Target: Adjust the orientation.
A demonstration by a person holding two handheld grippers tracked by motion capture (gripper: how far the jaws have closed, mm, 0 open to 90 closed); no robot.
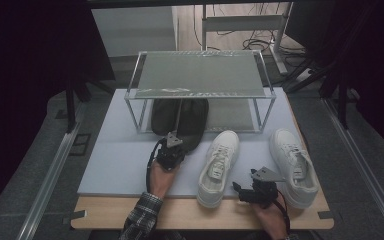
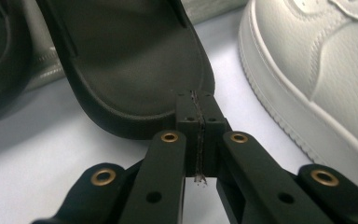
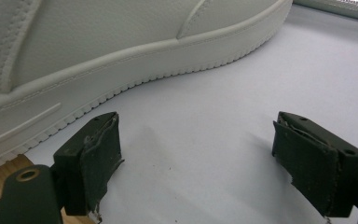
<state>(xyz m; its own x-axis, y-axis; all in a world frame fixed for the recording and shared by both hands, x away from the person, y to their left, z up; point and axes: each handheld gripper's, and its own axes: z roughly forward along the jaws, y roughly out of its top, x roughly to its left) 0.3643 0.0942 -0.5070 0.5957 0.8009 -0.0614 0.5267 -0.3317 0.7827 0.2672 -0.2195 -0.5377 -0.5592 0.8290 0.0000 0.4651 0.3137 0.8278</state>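
Note:
Two dark olive slippers [image 1: 180,117] lie side by side, toes under the rack [image 1: 200,75], heels on the white mat [image 1: 125,165]. My left gripper [image 1: 176,137] is shut, its tips at the heel of the right-hand slipper [image 2: 135,60]. In the left gripper view the jaws [image 2: 198,114] press flat together with nothing between them, just over that heel rim. A white sneaker [image 1: 220,167] lies right of it, and a second white sneaker [image 1: 292,165] farther right. My right gripper [image 1: 239,191] stands open between the two sneakers, its pads [image 3: 98,154] wide apart over bare mat beside a sneaker's sole [image 3: 98,42].
The rack has a metal frame and frosted shelves and stands at the back of the mat. The mat lies on a wooden table [image 1: 180,212], whose front strip is bare. Dark curtains hang left and right. Cables and a desk leg [image 1: 280,45] are beyond the rack.

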